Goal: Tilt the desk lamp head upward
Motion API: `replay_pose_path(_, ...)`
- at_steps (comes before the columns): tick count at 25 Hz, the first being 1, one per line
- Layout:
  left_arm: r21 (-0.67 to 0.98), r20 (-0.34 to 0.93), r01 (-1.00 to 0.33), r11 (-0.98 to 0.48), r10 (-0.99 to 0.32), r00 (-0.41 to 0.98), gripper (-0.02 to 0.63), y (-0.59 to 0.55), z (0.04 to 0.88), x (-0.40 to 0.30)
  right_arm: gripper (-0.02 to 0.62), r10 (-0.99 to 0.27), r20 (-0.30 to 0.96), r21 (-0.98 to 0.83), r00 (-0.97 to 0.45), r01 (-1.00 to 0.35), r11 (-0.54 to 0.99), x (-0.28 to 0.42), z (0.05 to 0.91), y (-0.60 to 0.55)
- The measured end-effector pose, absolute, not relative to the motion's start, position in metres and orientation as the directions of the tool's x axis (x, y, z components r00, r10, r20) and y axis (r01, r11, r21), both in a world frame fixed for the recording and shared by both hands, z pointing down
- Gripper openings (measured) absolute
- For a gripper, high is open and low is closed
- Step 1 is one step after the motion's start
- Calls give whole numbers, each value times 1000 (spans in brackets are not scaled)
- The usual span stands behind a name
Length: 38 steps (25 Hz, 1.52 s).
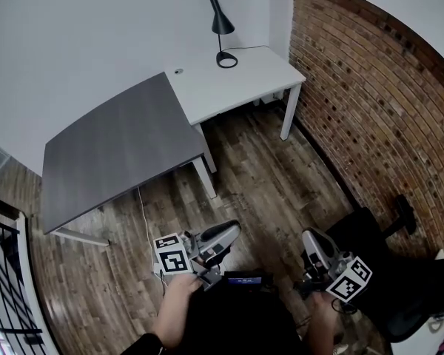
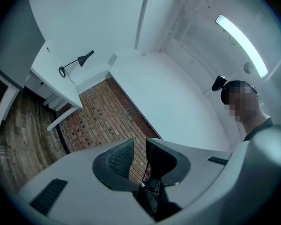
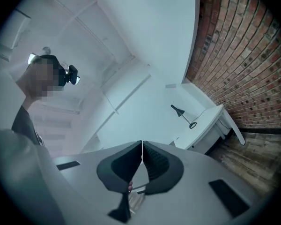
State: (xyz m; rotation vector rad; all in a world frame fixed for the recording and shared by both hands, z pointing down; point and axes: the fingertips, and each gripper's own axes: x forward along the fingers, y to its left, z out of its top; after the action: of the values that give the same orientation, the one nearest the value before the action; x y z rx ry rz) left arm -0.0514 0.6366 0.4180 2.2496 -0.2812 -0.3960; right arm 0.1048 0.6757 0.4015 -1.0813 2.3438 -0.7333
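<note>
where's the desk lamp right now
In the head view the desk lamp stands at top centre, on the far edge of the white desk, left of the brick wall.

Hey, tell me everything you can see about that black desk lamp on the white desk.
The slim black desk lamp looks like matte metal: a cone-shaped shade, narrow end up, wide mouth aimed down, on a thin stem rising from an open ring base. It stands at the back of the white rectangular desk. A thin dark cord runs from the base toward the red brick wall. Nothing else touches it; whether it is lit cannot be told.
</note>
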Motion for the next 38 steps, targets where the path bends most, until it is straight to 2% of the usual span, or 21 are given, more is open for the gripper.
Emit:
replay_pose_path(3, 772, -172, -84, -631, -333, 927, 117, 629, 423, -36, 15, -786, -174, -640, -594, -538, 548, 119, 405, 670)
replay_pose_path(10, 784, -217, -32, -620, -322, 921, 118, 603, 425, -22, 15, -792, -152, -671, -591, -526, 522, 126, 415, 647)
replay_pose_path(14, 793, -254, 41, -608, -268, 929, 118, 575, 431, -15, 15, -803, -122, -665, -583, -553, 502, 122, 419, 624)
replay_pose_path(15, 791, -274, 77, -607, -238, 932, 108, 567, 429, -11, 15, -810, -117, -666, -574, -560, 493, 123, 418, 615)
replay_pose_path(16, 787, -299, 118, -605, -207, 931, 54, 559, 425, -9, 15, -817, -115, -669, -565, -564, 484, 124, 417, 607)
replay_pose_path(17, 781, -326, 158, -605, -179, 928, 26, 551, 419, -7, 15, -822, -114, -671, -557, -568, 477, 124, 415, 598)
replay_pose_path(19, 760, -368, 217, -613, -130, 921, 14, 533, 409, -5, 15, -826, -107, -665, -553, -577, 473, 120, 411, 580)
replay_pose_path(23, 732, -398, 253, -633, -95, 913, 14, 493, 398, -12, 15, -828, -90, -648, -554, -598, 471, 111, 402, 539)
replay_pose_path(38, 772, -378, 225, -594, -146, 914, 14, 399, 412, -77, 15, -829, -70, -710, -555, -556, 433, 52, 408, 441)
